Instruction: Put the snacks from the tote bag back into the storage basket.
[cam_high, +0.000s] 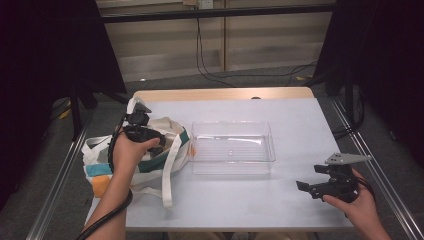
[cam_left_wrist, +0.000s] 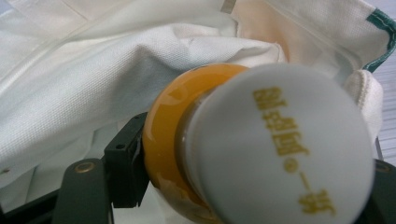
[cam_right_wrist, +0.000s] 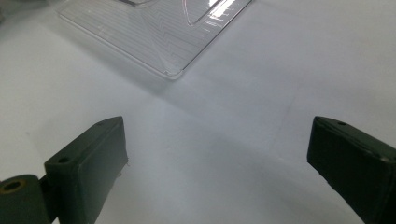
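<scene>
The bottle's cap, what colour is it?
White cap with gold writing, on an orange bottle; clearest in the left gripper view.

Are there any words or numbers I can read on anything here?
Gold characters, printed on the white cap of the orange bottle held in the left tongs: they look Chinese, turned sideways and too blurred to quote.
Tote bag, clear tray, table: no writing seen.

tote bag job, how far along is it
Early. The clear tray holds nothing yet. In hand: the left tongs are shut on an orange bottle with a white cap, inside the tote bag. Left: probably lifting it out to the tray. The right tongs wait open.
</scene>
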